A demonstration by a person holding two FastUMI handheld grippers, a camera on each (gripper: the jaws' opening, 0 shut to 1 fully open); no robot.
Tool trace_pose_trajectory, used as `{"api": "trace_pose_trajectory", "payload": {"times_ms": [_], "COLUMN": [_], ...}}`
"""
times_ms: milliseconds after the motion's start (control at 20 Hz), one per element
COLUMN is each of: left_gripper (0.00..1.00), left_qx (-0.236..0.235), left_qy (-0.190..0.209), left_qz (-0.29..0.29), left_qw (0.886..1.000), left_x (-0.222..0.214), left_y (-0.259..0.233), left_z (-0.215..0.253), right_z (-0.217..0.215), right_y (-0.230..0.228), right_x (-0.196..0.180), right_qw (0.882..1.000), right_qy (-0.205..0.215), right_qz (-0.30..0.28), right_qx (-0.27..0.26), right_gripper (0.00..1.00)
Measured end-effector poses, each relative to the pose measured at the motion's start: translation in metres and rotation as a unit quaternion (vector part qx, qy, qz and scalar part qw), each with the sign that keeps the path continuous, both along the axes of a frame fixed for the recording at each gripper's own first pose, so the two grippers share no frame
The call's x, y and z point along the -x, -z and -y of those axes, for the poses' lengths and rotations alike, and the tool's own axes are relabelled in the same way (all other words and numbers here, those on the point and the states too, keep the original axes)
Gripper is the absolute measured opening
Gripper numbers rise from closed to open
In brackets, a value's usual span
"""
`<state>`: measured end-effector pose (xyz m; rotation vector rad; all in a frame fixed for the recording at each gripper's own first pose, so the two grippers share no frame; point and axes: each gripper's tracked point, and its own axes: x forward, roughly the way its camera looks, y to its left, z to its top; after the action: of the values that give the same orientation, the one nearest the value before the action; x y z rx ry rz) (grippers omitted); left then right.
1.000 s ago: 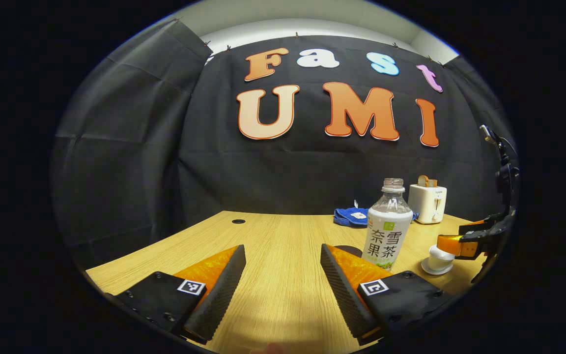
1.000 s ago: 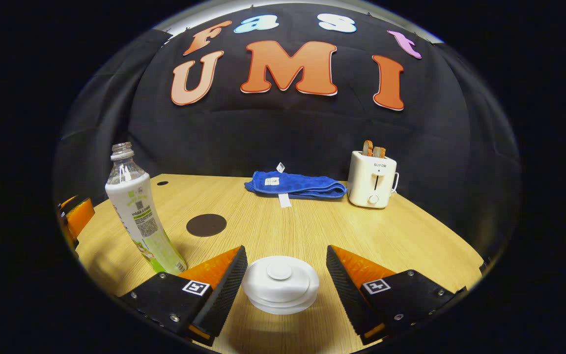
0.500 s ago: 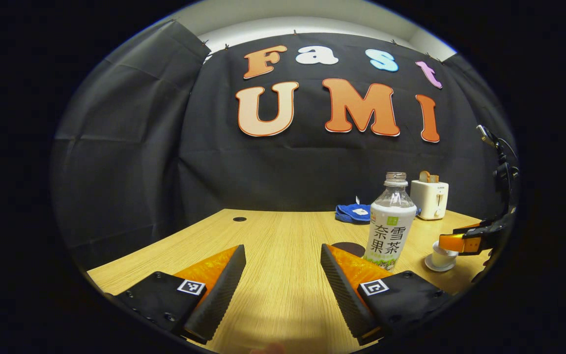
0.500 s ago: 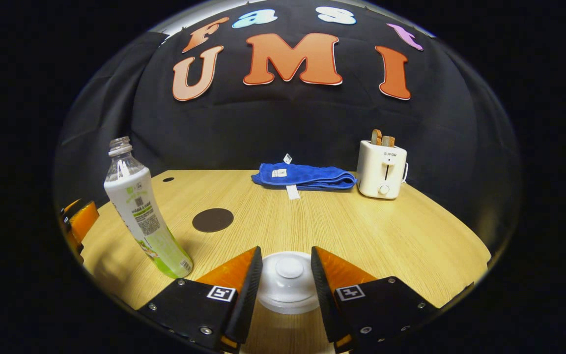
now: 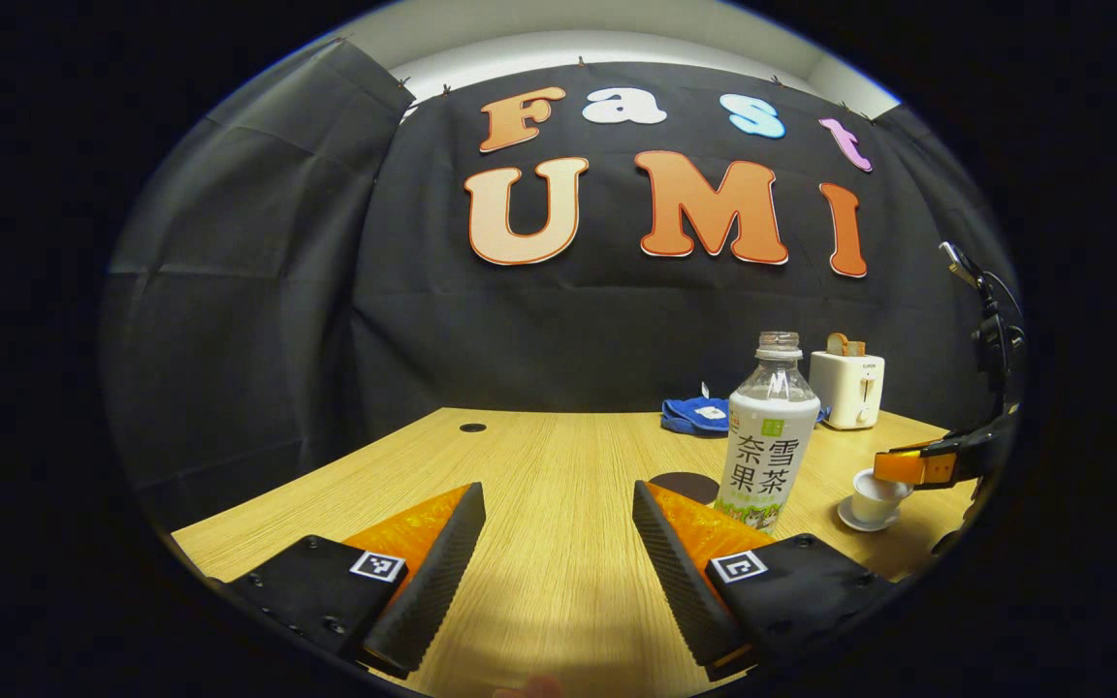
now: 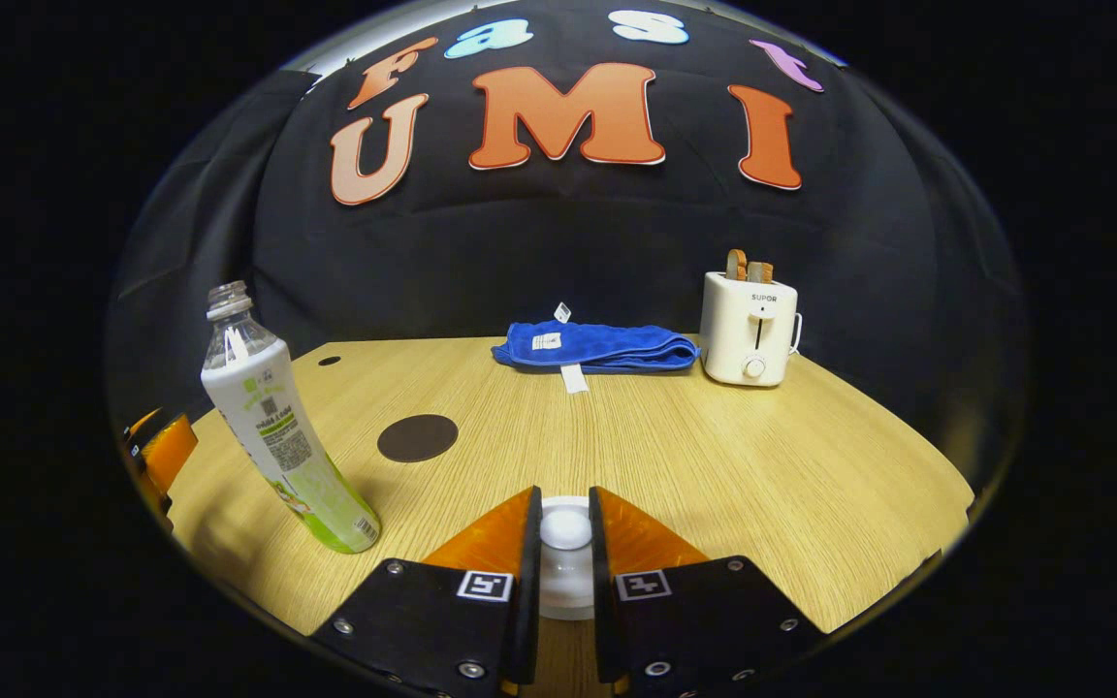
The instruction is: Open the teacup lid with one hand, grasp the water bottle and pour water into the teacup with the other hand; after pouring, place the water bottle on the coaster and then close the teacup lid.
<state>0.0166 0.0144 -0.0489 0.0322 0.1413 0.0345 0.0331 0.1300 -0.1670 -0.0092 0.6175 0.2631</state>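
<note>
The right hand-held gripper (image 6: pixel 563 543) has its fingers drawn in on the knob of the lid (image 6: pixel 565 528), clamped on it from both sides. From across the surface (image 5: pixel 539 465), the left view shows that same gripper at the cup (image 5: pixel 875 496), which sits on a small saucer with the lid apparently raised just off its rim. The left hand-held gripper (image 5: pixel 558 543) has its fingers well apart and holds nothing; the bottle (image 5: pixel 768 446) stands ahead of it and to its right, near its right finger.

To do this lift well, I would raise the lid straight up and keep it level: the knob is a small, smooth, rounded button, probably glazed ceramic, and it could slip from a skewed grip. Then move it aside, so the cup mouth is free for pouring.

The bottle is clear, uncapped plastic with a white label wrap and a narrow neck; it likely dents under hard squeezing. The coaster (image 6: pixel 417 437) is a flat dark disc ahead of the right gripper, to its left, just beyond the bottle. The surface is pale wood grain.
</note>
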Motion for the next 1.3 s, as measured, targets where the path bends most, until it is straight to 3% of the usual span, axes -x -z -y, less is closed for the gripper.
{"api": "trace_pose_trajectory", "payload": {"times_ms": [150, 450, 750, 800, 850, 1300], "left_gripper": [0.99, 0.99, 0.98, 0.99, 0.99, 0.99], "left_qx": [0.0, -0.001, 0.014, 0.017, 0.018, 0.03], "left_qy": [0.002, 0.016, 0.056, 0.064, 0.071, 0.125], "left_qz": [0.002, 0.009, 0.011, 0.011, 0.01, -0.012], "left_qw": [1.0, 1.0, 0.998, 0.998, 0.997, 0.992], "left_x": [0.003, 0.008, 0.011, 0.012, 0.012, 0.006], "left_y": [-0.002, -0.008, -0.005, -0.006, -0.005, 0.01], "left_z": [0.002, 0.016, 0.051, 0.058, 0.064, 0.119], "right_z": [0.004, 0.031, 0.078, 0.086, 0.093, 0.134], "right_y": [-0.002, -0.028, -0.043, -0.042, -0.04, -0.024], "right_x": [-0.001, -0.002, 0.0, 0.0, 0.002, 0.014], "right_qw": [1.0, 0.999, 0.996, 0.995, 0.995, 0.991], "right_qy": [0.009, 0.037, 0.08, 0.087, 0.092, 0.131], "right_qz": [-0.008, 0.021, 0.043, 0.045, 0.042, 0.022], "right_qx": [-0.008, -0.017, 0.001, 0.006, 0.007, 0.017], "right_gripper": [0.19, 0.18, 0.18, 0.14, 0.18, 0.19]}}
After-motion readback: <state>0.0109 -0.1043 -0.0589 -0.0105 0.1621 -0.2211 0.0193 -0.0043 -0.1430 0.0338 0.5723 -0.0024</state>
